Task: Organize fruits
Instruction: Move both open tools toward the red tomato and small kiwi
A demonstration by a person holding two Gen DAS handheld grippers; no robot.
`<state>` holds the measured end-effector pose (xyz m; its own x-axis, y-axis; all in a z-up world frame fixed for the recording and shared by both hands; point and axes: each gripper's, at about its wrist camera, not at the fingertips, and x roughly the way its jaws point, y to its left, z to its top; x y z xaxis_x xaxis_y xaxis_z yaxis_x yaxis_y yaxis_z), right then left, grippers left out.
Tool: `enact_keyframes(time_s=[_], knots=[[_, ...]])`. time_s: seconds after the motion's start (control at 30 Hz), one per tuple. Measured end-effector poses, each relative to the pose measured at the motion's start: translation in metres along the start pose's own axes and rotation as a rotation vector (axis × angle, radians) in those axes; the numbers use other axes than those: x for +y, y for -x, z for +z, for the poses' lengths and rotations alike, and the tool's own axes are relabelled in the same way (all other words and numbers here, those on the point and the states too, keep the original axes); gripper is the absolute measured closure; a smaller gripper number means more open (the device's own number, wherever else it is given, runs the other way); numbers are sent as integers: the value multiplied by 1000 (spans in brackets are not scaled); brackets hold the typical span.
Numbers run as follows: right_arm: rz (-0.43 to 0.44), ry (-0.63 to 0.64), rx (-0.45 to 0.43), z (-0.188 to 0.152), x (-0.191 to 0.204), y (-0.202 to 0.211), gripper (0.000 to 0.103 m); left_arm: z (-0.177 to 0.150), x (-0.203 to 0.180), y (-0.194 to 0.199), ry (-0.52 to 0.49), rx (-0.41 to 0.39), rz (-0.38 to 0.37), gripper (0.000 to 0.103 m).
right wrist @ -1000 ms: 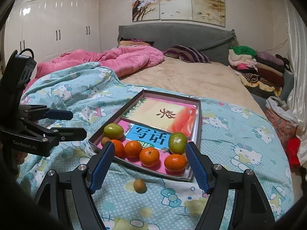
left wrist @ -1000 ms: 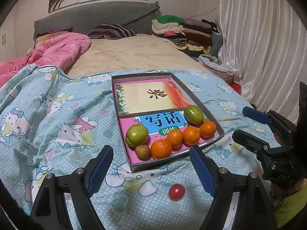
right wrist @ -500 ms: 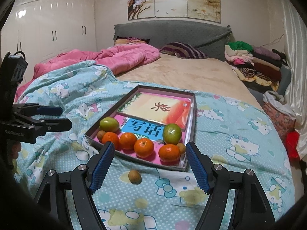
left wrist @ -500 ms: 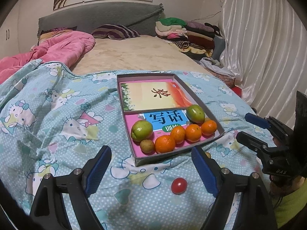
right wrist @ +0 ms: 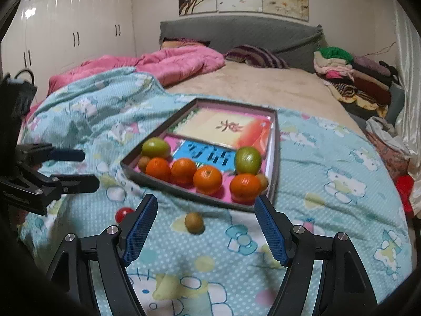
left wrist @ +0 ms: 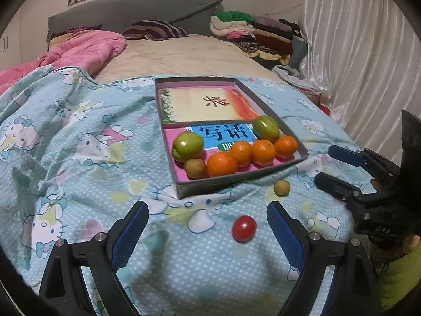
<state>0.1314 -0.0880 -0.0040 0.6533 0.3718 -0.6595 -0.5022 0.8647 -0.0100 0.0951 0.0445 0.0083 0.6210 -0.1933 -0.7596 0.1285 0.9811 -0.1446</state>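
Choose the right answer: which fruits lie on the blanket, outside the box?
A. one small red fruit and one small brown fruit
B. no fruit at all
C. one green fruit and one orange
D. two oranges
A: the small red fruit and the small brown fruit lie on the blanket in front of the box, while every orange and green fruit sits inside it.

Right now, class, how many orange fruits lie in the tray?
4. They sit in a row along the tray's near edge: one beside the small brown fruit, two in the middle, one at the right end. None seems hidden.
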Motion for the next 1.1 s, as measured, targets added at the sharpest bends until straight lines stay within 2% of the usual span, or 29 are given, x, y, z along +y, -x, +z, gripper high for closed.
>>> enact_keyframes(time_s=[0.37, 0.83, 1.0, 1.1], knots=[[-9, 16, 84, -12, -1, -24, 26, -13, -20, -20, -65, 78, -44, 12], [34, 46, 169, -25, 2, -55, 25, -22, -21, -39, -68, 140, -59, 13], [29, 53, 181, -27, 3, -65, 37, -23, -21, -40, -68, 138, -63, 13], [35, 49, 179, -26, 2, -68, 42, -22, -20, -41, -63, 137, -64, 19]])
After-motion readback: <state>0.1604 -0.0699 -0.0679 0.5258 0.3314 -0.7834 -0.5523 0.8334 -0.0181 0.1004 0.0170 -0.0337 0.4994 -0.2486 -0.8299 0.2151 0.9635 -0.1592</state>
